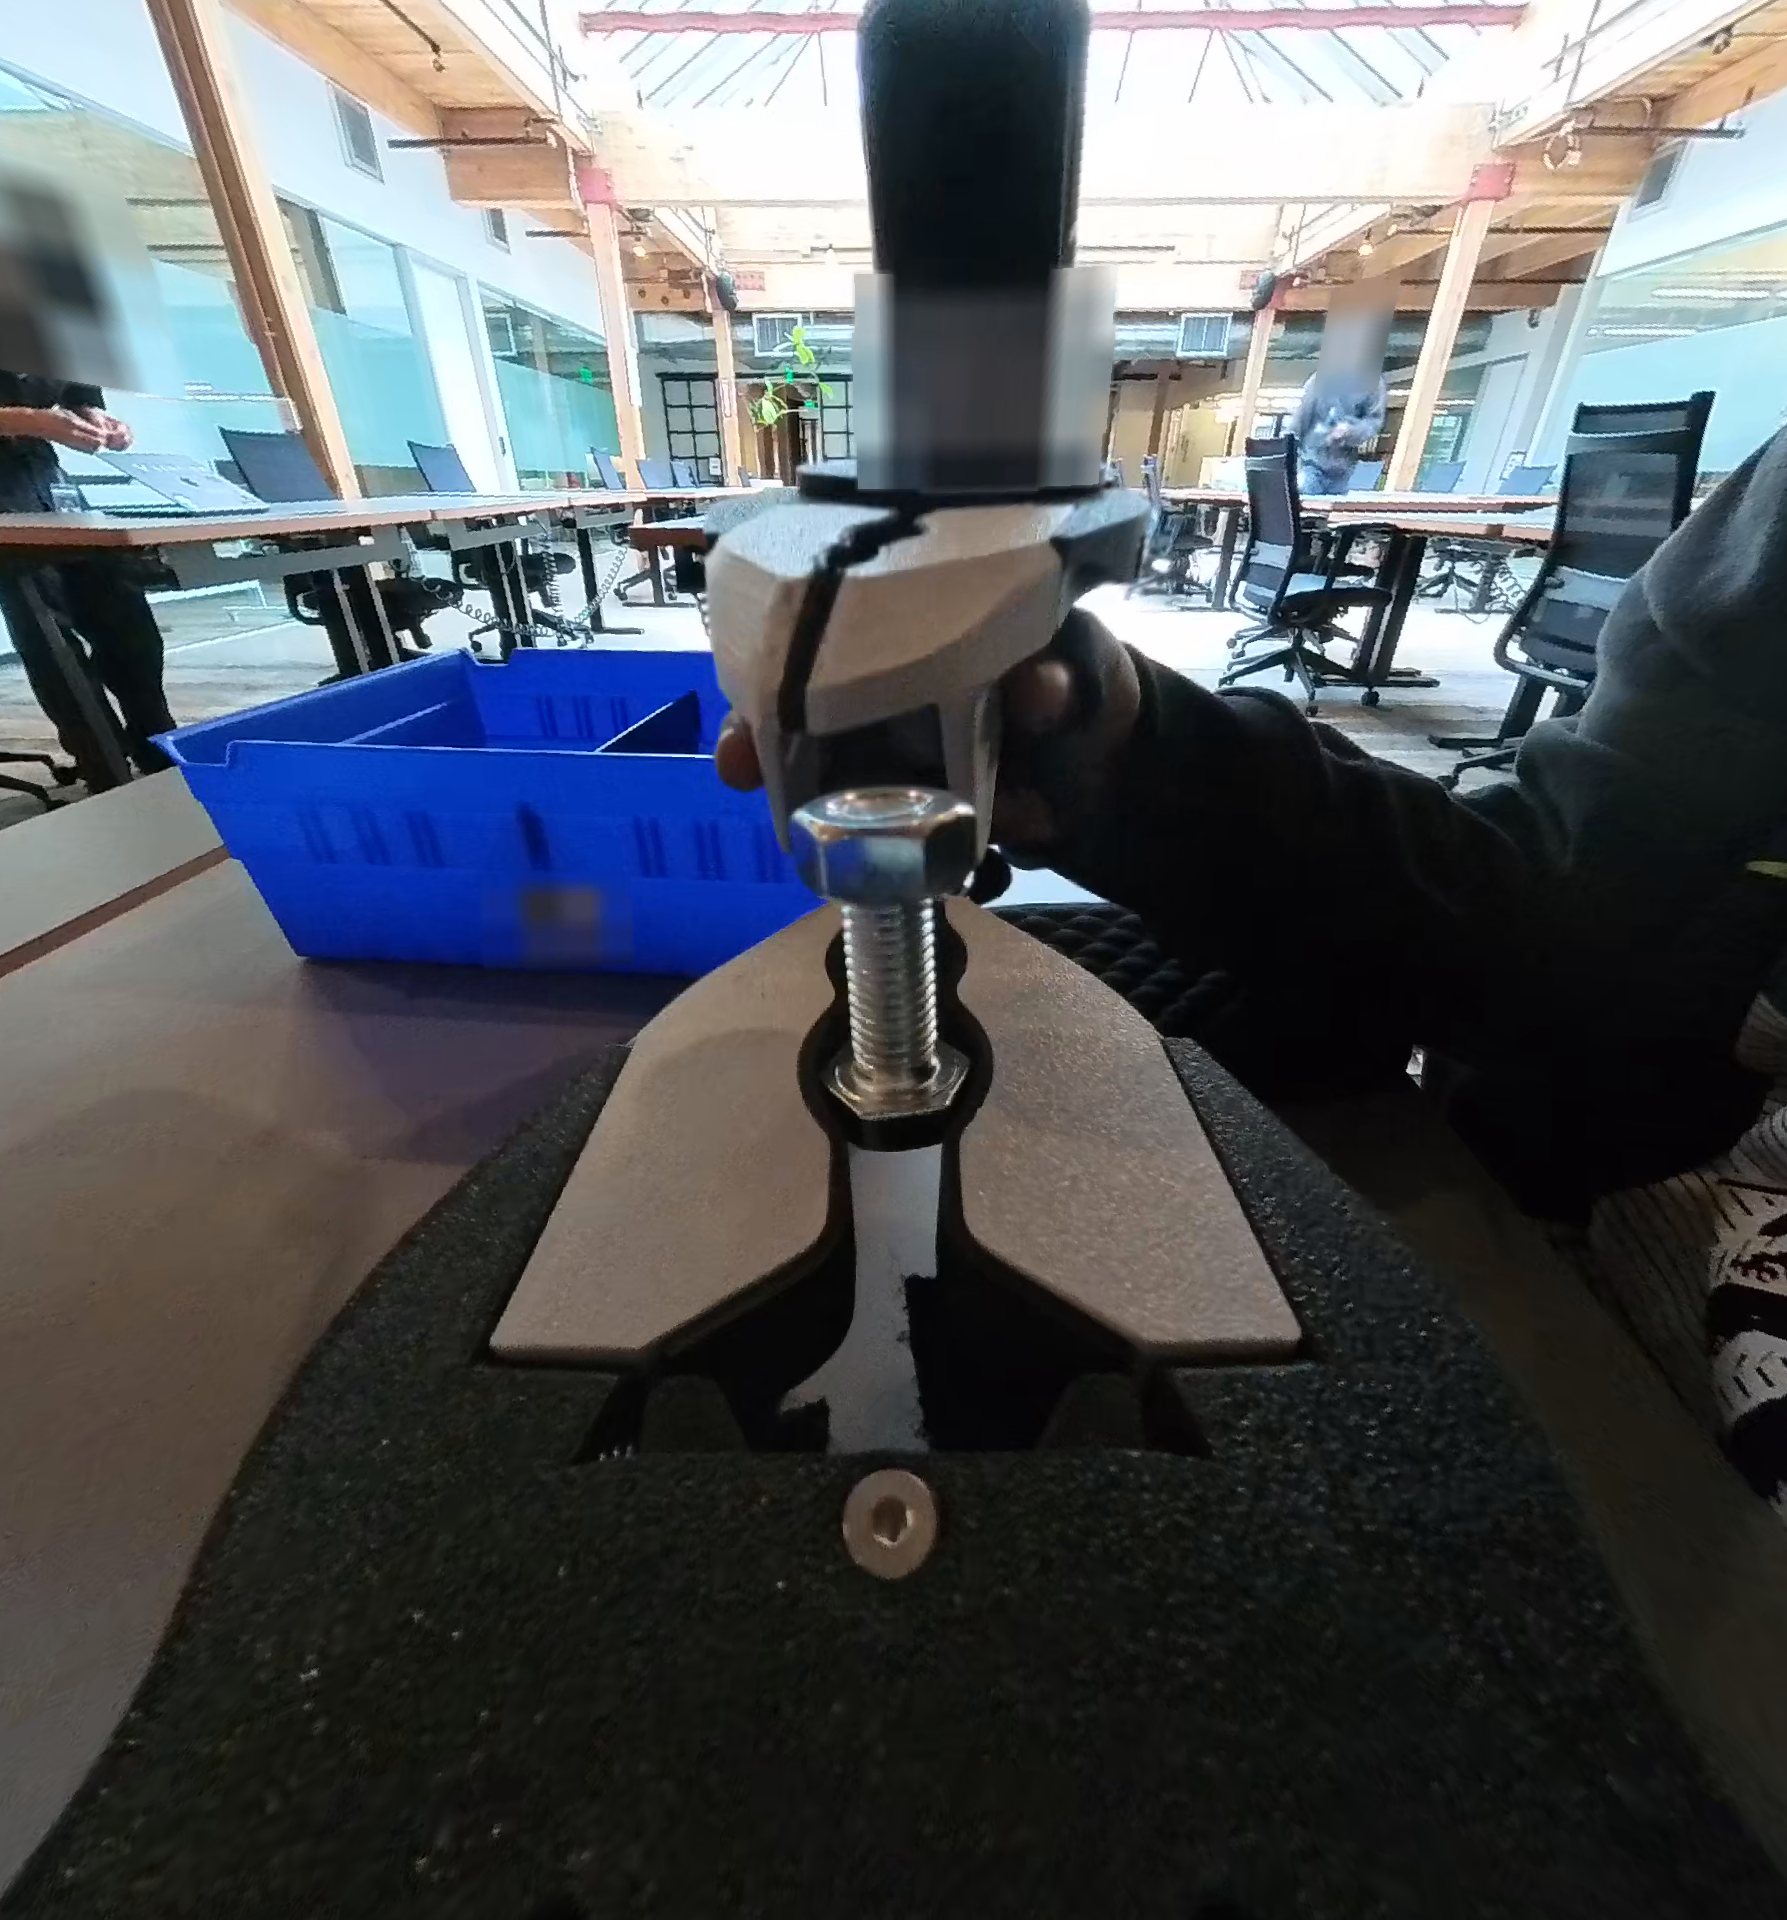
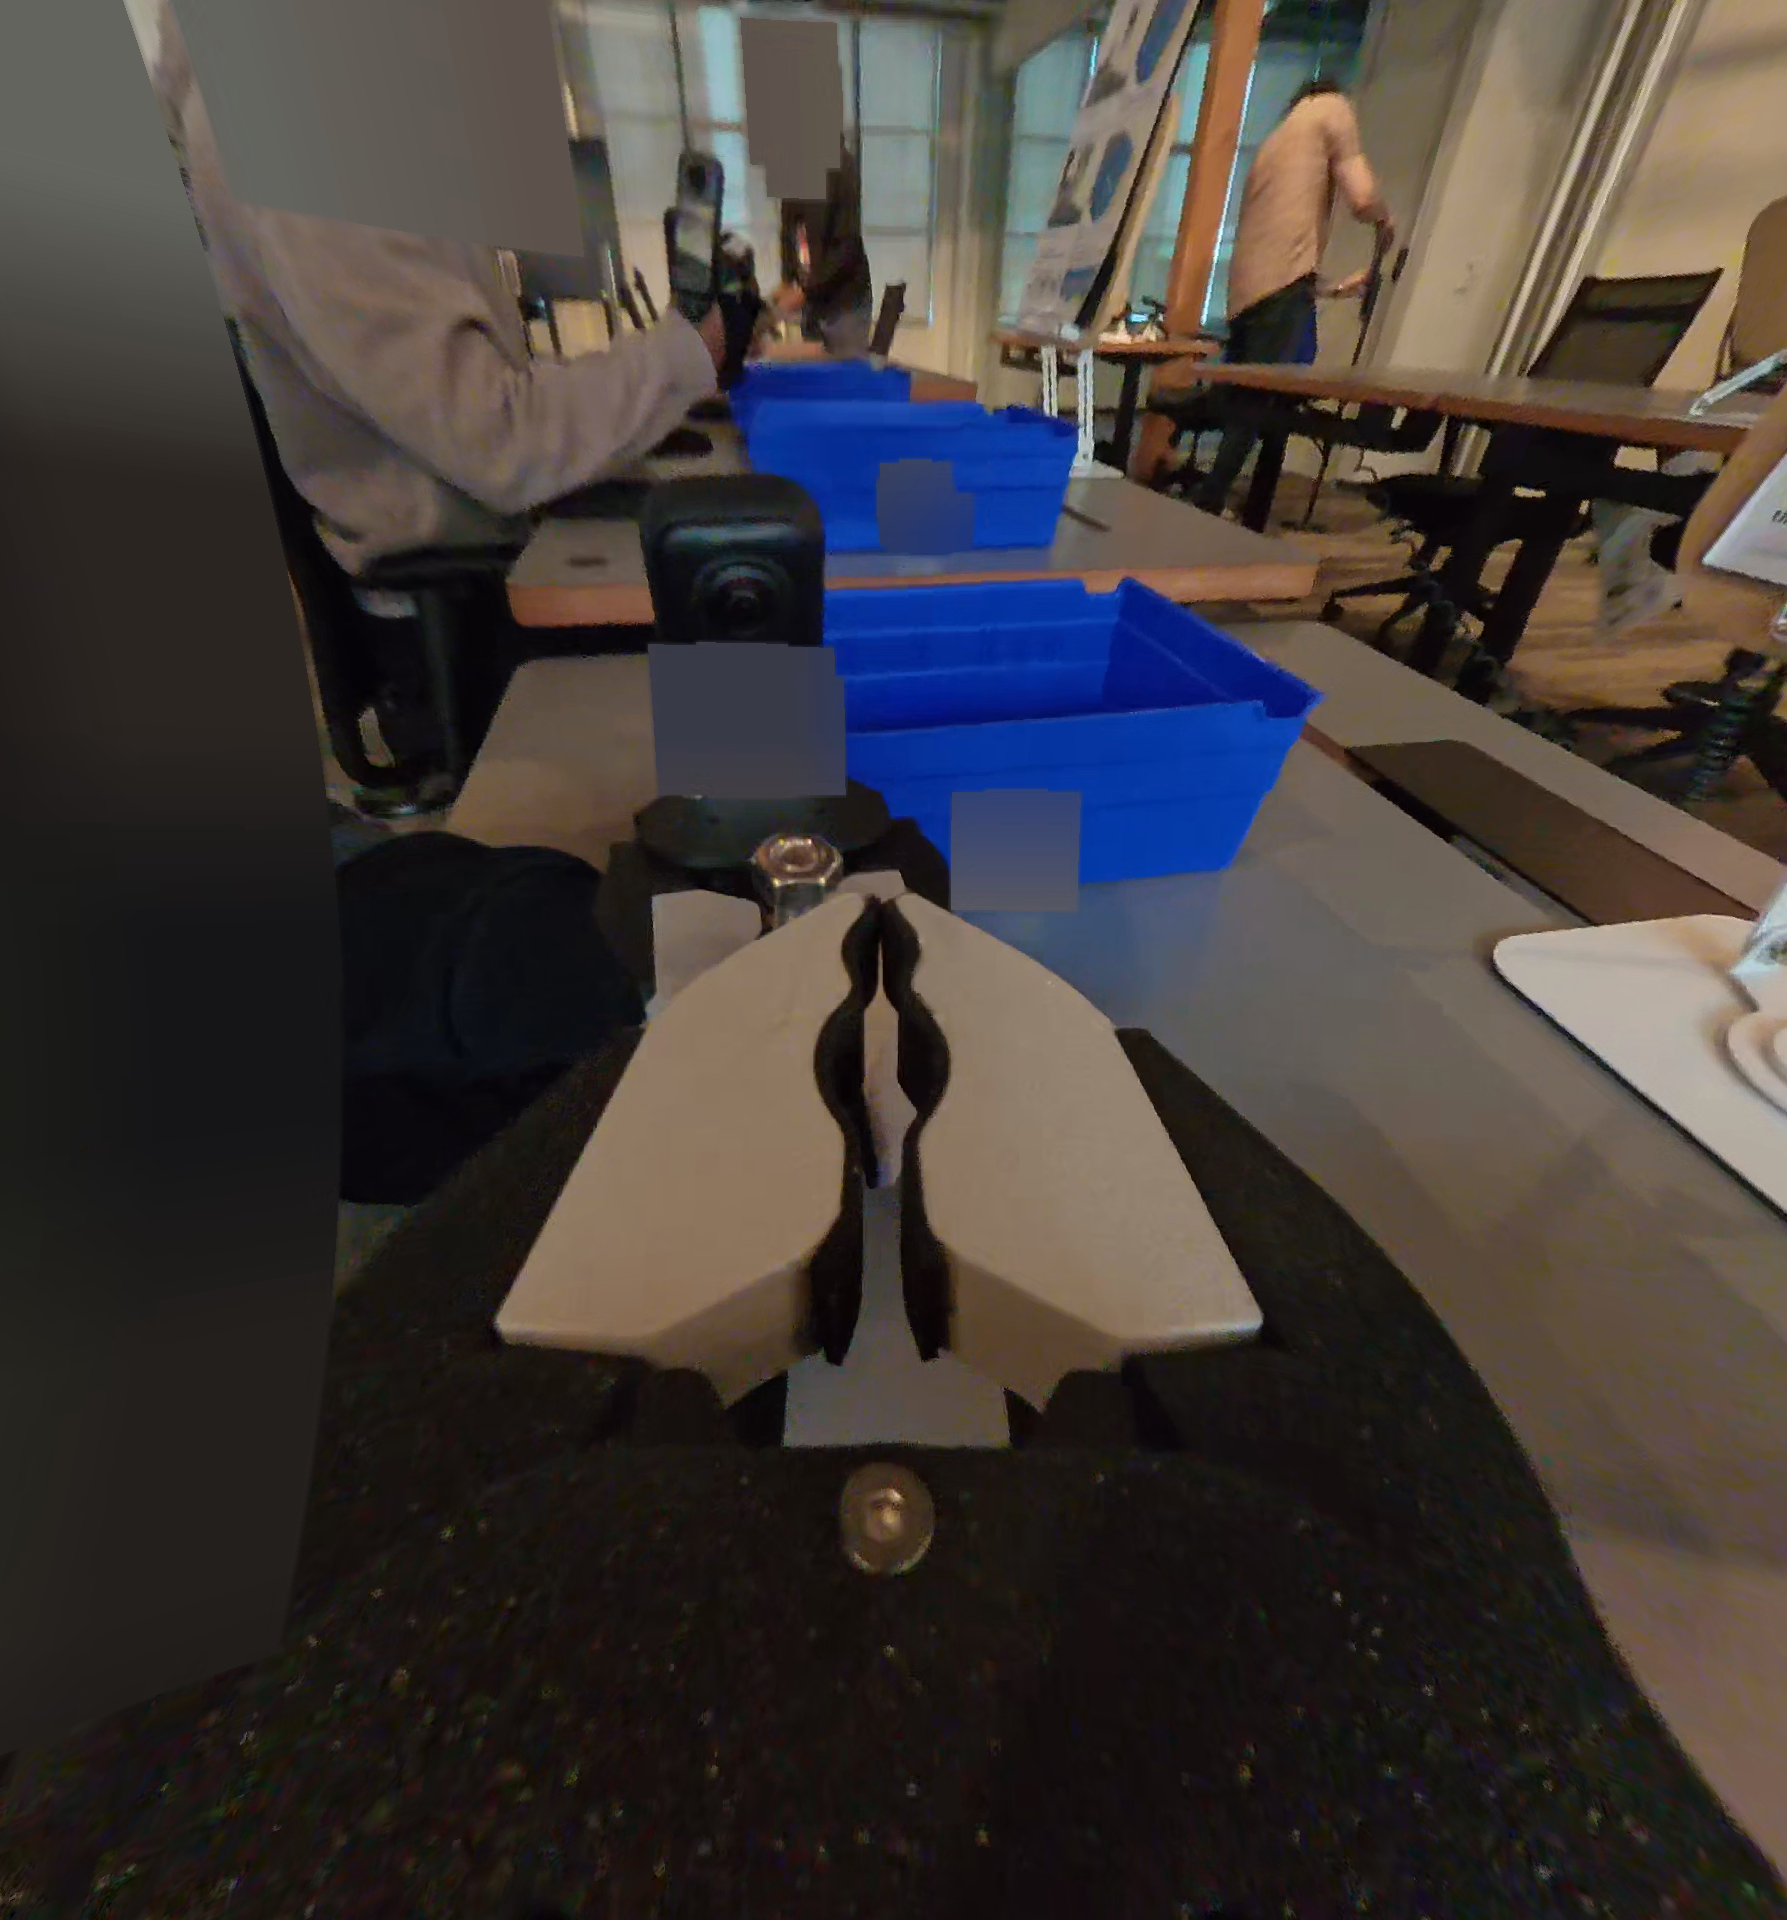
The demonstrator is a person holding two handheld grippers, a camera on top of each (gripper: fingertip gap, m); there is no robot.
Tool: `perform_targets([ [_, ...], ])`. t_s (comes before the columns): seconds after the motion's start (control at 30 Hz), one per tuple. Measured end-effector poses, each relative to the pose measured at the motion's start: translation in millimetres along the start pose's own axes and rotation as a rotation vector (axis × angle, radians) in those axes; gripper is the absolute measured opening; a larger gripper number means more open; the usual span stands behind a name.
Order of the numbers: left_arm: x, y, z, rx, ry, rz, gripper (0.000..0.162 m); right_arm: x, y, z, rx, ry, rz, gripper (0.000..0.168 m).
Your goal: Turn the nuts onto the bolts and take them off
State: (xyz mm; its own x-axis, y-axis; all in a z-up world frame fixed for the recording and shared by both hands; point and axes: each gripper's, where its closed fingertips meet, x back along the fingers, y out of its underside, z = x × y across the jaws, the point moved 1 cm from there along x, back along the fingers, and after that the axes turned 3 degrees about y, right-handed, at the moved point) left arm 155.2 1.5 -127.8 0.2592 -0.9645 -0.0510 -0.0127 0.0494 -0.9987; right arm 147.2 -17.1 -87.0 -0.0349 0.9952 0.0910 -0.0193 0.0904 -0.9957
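In the left wrist view a silver bolt (image 1: 889, 997) stands upright, its hex head low in the notch between my left gripper's fingers. My left gripper (image 1: 891, 935) is shut on the bolt. A silver nut (image 1: 884, 844) sits at the top of the thread. My right gripper (image 1: 795, 717) hangs just above and behind the nut, held by a gloved hand (image 1: 1128, 748). In the right wrist view my right gripper (image 2: 884, 909) is shut with nothing between its jaws. The nut (image 2: 795, 873) shows just past its tips, slightly left.
A blue divided bin (image 1: 432, 831) stands on the grey table (image 1: 141, 1143) behind the bolt and also shows in the right wrist view (image 2: 1076, 769). A white stand base (image 2: 1647, 997) lies to the right. More blue bins, people, desks and chairs are farther off. One gripper's finger ends stand about 5 centimetres off the other's.
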Motion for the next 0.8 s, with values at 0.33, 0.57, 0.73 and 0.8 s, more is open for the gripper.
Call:
perform_targets([
  [0.33, -1.1, 1.5, 0.4, -0.002, 0.002, -0.009, 0.012, -27.5, 8.8, -17.6, 0.031, -0.055, -0.082, 0.038],
  [0.57, -0.9, 0.6, 0.7, -0.002, 0.003, -0.004, 0.013, -24.8, 5.1, -16.0, 0.021, -0.052, -0.063, 0.025],
  [0.73, 1.9, -2.4, -0.7, -0.001, -0.006, 0.014, 0.012, -2.3, 5.9, -1.4, 0.022, 0.005, -0.035, 0.000],
  [0.8, 1.2, -2.0, -0.5, 0.000, -0.002, 0.012, 0.012, 0.9, 0.2, 0.7, -0.002, 0.004, 0.002, 0.000],
])
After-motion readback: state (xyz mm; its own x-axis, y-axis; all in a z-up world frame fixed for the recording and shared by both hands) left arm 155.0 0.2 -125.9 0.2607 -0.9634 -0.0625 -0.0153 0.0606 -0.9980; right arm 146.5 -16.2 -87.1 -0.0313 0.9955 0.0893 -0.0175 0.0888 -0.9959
